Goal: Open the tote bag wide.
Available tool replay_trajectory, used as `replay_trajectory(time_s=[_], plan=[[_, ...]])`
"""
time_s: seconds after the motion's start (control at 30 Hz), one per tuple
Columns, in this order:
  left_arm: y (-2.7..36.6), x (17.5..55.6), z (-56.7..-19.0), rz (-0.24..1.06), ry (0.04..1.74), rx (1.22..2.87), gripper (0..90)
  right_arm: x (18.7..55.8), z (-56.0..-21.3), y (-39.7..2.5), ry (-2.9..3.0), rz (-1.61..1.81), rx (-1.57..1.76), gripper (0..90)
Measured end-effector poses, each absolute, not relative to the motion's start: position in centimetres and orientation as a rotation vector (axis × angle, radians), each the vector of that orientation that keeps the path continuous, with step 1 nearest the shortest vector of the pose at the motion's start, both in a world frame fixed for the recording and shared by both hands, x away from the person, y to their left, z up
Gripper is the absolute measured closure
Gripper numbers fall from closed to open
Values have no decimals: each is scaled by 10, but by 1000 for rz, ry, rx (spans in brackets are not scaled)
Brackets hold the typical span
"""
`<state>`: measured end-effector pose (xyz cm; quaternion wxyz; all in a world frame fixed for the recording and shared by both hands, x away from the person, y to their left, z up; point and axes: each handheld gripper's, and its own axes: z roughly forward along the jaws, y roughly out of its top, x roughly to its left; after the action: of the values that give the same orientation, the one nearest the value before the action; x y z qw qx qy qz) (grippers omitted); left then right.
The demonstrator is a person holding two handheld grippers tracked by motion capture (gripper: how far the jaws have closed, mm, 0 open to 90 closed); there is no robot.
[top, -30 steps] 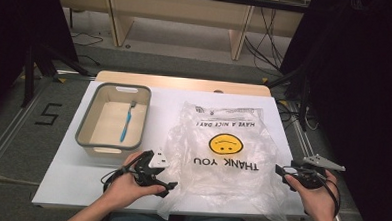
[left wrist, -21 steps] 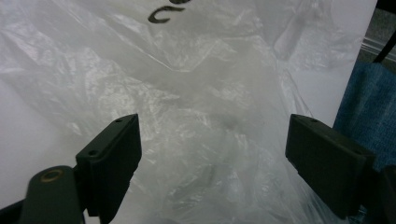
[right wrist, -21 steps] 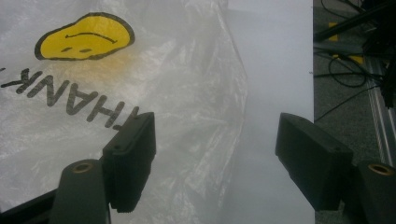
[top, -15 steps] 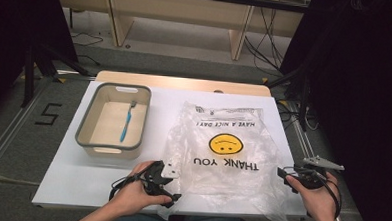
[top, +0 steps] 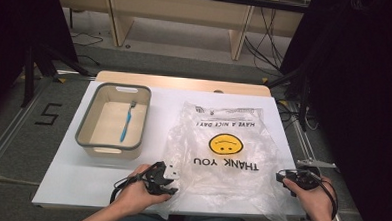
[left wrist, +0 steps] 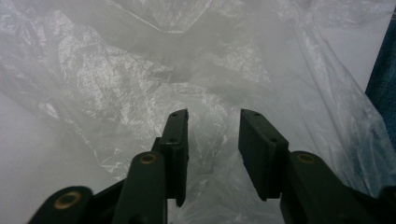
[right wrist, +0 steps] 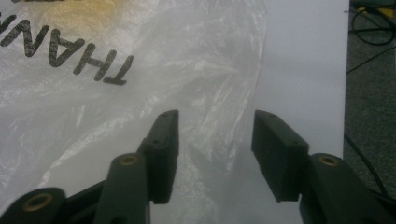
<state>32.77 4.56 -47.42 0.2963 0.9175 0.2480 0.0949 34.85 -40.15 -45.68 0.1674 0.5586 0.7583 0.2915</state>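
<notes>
Crinkled clear plastic bag (top: 225, 154), smiley and "THANK YOU" print, flat between both parted tongs.

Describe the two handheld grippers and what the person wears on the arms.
Both the left gripper and right gripper are black, with flat rectangular jaws showing small screw holes and brass-coloured pivot pins. A black cable loops from each. The right one carries a grey three-cornered plate. The forearms are bare, no sleeves visible.
</notes>
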Motion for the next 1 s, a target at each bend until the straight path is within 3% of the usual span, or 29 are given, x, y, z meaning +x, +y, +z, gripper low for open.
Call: replay_trajectory(time_s=[0.27, 0.53, 1.0], plan=[[42, 330, -476, 250, 687, 2458, 788, 350, -462, -401, 2199, 826, 1644, 775], [41, 333, -477, 249, 699, 2448, 891, 349, -463, -401, 2222, 848, 1675, 891], [44, 342, -475, 321, 777, 2427, 896, 348, -458, -399, 2188, 870, 1659, 900]])
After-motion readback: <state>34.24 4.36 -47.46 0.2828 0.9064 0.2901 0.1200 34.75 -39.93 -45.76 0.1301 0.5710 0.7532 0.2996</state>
